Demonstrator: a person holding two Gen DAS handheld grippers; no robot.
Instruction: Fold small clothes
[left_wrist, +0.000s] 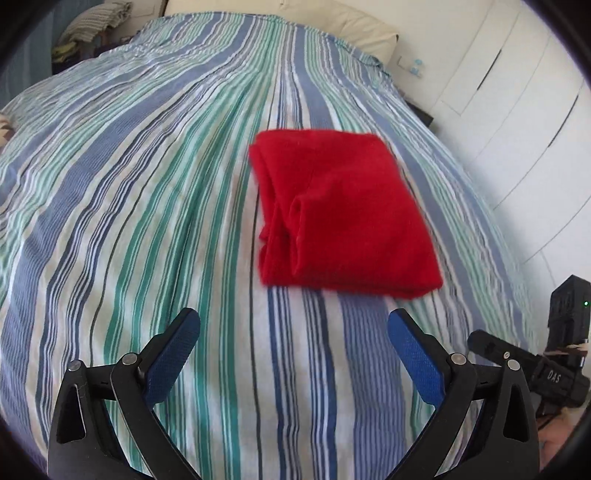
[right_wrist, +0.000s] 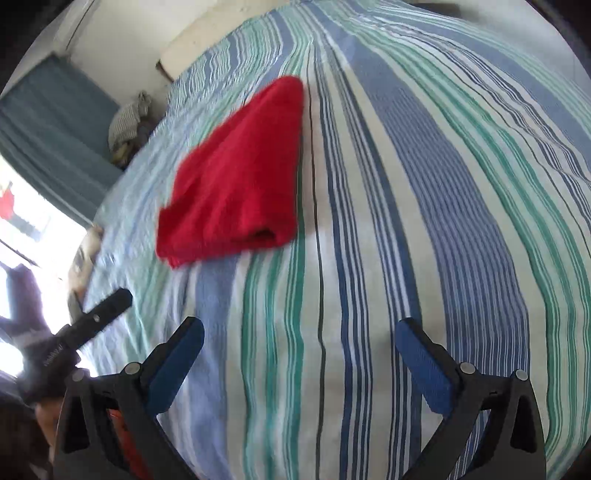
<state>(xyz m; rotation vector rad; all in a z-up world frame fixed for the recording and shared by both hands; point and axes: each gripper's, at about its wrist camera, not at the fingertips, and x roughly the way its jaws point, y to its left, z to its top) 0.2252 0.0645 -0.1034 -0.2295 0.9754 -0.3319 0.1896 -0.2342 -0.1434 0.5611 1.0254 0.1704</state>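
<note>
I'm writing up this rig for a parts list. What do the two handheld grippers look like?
Both match: the left gripper and right gripper have black plastic frames with round metal pivot pins, and fingers faced with textured blue pads. The body of the right one, seen from the left view, carries white lettering and a small green light.

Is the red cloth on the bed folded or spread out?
Folded. The red cloth lies as a compact rectangle on the striped bedspread, layered edges showing along one side. Neither claw touches it.
</note>
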